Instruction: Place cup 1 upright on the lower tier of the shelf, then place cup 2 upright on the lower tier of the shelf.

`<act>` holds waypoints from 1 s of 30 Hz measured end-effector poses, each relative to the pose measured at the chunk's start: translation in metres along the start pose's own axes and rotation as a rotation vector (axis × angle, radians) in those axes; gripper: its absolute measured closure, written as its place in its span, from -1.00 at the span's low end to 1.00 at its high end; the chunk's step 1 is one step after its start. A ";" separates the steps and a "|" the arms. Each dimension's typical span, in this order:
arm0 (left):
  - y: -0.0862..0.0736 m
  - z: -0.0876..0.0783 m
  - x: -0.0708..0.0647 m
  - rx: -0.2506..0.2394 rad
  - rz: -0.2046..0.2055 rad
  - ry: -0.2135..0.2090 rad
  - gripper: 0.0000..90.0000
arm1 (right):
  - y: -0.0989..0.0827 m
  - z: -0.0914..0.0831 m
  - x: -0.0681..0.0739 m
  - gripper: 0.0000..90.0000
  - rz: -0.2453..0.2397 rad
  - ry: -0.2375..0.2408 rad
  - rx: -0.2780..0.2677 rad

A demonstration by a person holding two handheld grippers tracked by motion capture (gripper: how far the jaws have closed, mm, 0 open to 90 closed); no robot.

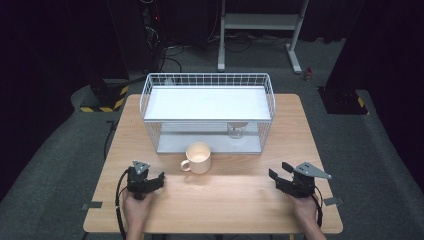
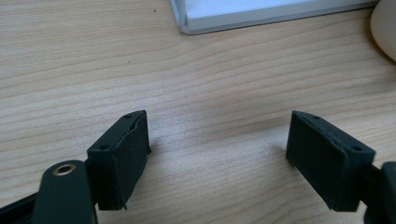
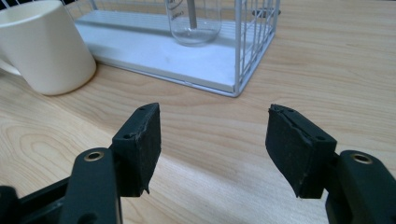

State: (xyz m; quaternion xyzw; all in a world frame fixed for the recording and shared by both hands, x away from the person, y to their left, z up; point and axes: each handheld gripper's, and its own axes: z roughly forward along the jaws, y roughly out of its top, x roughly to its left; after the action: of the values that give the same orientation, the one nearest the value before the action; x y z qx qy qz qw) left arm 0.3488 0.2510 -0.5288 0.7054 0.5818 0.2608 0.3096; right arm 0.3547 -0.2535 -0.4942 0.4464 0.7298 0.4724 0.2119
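Note:
A cream mug (image 1: 198,157) stands on the wooden table (image 1: 225,200) just in front of a white wire rack (image 1: 208,113). The mug (image 3: 44,49) is at the upper left of the right gripper view. A clear glass jar (image 1: 235,131) stands on the rack's lower shelf; the jar (image 3: 194,21) is behind the wire wall in the right gripper view. My left gripper (image 1: 161,179) rests low at the near left, open, with bare table between its jaws (image 2: 217,140). My right gripper (image 1: 279,170) sits at the near right, open and holding nothing (image 3: 214,140).
The rack has a white top shelf (image 1: 207,102) and a lower white base (image 2: 261,14). Beyond the table, on grey floor, are a white metal stand (image 1: 260,30) and black bases with yellow stripes (image 1: 102,97). Bare wood lies between the two grippers.

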 end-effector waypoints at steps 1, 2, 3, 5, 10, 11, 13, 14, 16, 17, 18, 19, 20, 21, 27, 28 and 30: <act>0.000 0.000 0.000 0.000 0.000 0.000 -0.52 | -0.001 0.000 -0.001 -0.20 0.001 -0.003 0.004; 0.000 0.000 0.000 0.000 0.000 0.000 -0.52 | -0.001 0.000 -0.001 -0.20 -0.004 -0.008 0.011; 0.000 0.000 0.000 0.000 0.000 0.000 -0.52 | -0.002 0.000 -0.002 -0.21 -0.011 -0.014 0.017; 0.000 0.000 0.000 0.000 0.000 0.000 -0.52 | -0.002 0.000 -0.002 -0.21 -0.017 -0.022 0.025; 0.000 0.000 0.000 0.000 0.000 -0.001 -0.52 | -0.009 0.004 -0.006 -0.24 -0.048 -0.052 0.090; 0.000 0.000 0.000 0.000 0.000 -0.001 -0.52 | -0.009 0.004 -0.006 -0.24 -0.048 -0.052 0.090; 0.000 0.000 0.000 0.000 0.000 0.000 -0.52 | -0.014 0.003 -0.009 -0.26 -0.051 -0.064 0.111; 0.000 0.000 0.000 0.000 0.000 0.000 -0.52 | -0.015 0.003 -0.010 -0.26 -0.043 -0.068 0.119; 0.000 0.000 0.000 0.000 -0.001 0.002 -0.52 | -0.017 0.004 -0.012 -0.27 -0.039 -0.060 0.136; 0.000 0.000 0.000 0.000 -0.001 0.002 -0.52 | -0.017 0.004 -0.012 -0.27 -0.039 -0.060 0.136; 0.000 0.000 -0.001 0.000 -0.003 0.004 -0.52 | -0.019 0.004 -0.013 -0.28 -0.050 -0.071 0.160; 0.000 0.000 -0.001 0.001 -0.004 0.004 -0.52 | -0.019 0.005 -0.014 -0.28 -0.047 -0.072 0.163; 0.000 0.000 -0.001 0.000 -0.006 0.007 -0.52 | -0.020 0.005 -0.015 -0.29 -0.045 -0.073 0.167; 0.000 0.000 -0.001 0.000 -0.006 0.007 -0.53 | -0.020 0.005 -0.015 -0.29 -0.045 -0.073 0.167; 0.001 0.001 -0.002 0.011 -0.009 0.002 -0.60 | -0.024 0.008 -0.018 -0.36 -0.042 -0.087 0.210; 0.001 0.002 -0.002 0.012 -0.004 0.009 -0.65 | -0.024 0.009 -0.019 -0.36 -0.055 -0.081 0.212; 0.001 0.002 -0.002 0.014 -0.008 0.012 -0.68 | -0.024 0.011 -0.017 -0.40 -0.070 -0.081 0.241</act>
State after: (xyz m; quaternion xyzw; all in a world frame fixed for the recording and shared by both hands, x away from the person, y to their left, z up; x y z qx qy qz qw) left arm 0.3506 0.2482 -0.5289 0.7037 0.5881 0.2597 0.3024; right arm 0.3609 -0.2662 -0.5223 0.4615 0.7875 0.3549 0.2023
